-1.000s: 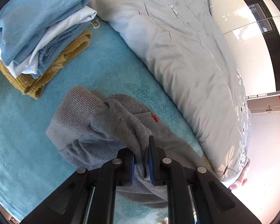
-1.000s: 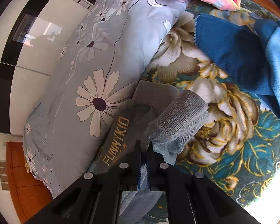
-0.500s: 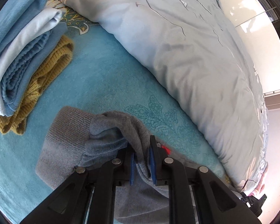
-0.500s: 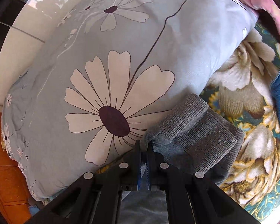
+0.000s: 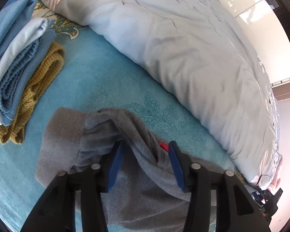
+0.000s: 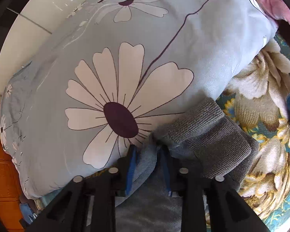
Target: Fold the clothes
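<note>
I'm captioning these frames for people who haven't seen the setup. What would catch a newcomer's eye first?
Probably the big white daisy printed on the pale blue quilt along the bed's far side. Next, the grey garment bunched between the open blue-padded fingers of the left gripper and right gripper, its ribbed cuffs against the quilt. A stack of folded clothes sits at the left on the teal blanket.

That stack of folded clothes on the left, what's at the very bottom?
A mustard knitted sweater lies lowest in the stack, under blue and white folded pieces, resting on the teal blanket. Anything beneath the sweater's middle is covered.
</note>
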A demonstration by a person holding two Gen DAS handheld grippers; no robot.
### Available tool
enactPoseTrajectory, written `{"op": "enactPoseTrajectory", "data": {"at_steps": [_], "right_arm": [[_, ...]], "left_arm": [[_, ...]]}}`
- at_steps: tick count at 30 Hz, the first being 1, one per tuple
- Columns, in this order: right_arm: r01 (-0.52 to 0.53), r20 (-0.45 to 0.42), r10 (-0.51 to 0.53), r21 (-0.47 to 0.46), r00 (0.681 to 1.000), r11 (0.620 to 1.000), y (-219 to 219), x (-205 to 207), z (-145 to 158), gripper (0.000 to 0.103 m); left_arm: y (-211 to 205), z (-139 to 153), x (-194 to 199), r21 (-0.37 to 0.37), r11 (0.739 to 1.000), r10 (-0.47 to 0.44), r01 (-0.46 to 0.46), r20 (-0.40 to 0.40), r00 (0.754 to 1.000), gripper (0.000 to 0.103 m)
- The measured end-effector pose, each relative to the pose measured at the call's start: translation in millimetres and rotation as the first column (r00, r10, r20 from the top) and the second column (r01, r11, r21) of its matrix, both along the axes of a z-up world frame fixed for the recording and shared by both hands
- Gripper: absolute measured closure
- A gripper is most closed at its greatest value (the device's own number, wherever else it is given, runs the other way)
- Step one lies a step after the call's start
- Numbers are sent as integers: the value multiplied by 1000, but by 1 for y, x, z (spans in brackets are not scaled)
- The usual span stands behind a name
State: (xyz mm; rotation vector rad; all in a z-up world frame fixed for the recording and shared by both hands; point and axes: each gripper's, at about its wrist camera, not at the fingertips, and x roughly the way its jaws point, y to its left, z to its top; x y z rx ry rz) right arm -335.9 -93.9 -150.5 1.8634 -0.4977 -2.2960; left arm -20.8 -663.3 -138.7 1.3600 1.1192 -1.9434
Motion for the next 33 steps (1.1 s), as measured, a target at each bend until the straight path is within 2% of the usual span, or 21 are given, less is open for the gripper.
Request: {"op": "enactPoseTrajectory", "data": {"at_steps": [1,5,6,8,10,13,17,22,27,31,32,33], "right_arm": [[-11,-18,11,-6,1000,1000,0,4,5,42],[-75,-95,73,-19,993,997,-1,26,27,36],[-77,-118,72,-39,990,996,3,33,34,32],[-59,-166,44,-86,985,995,16,52,45,24],[-3,-183,-19,-122,983,993,29,69,47,15],[73,-173,-101,-158,980,985,51,88,38,9],[141,-72,-155,-167,985,976,73,92,-5,9],[209,-23,-221,-237,975,949,77,97,-35,9],[263,9,-272,-283,962,922,75,92,-46,9],[259,-9,-274,-294,962,920,71,86,-46,11],[256,-14,-272,-297,962,920,70,85,-47,14],[257,-13,-274,-297,962,919,70,84,-47,23]], "left_arm": [[4,6,4,-9,1000,-8,8,-18,1000,40],[22,27,25,-40,999,-27,24,-70,997,33],[27,31,30,-57,998,-25,21,-76,997,26],[34,37,42,-86,996,-18,11,-87,996,21],[38,36,59,-91,996,-12,5,-84,996,20],[44,19,81,-84,996,26,-29,-38,999,19],[43,-11,110,-32,990,140,-139,7,990,19],[41,-44,130,79,965,248,-248,16,969,19],[39,-61,132,127,946,303,-298,-17,953,19],[33,-73,131,143,933,338,-329,-39,940,19],[32,-74,132,157,926,356,-344,-50,933,20],[30,-75,133,168,917,375,-360,-62,925,20]]}}
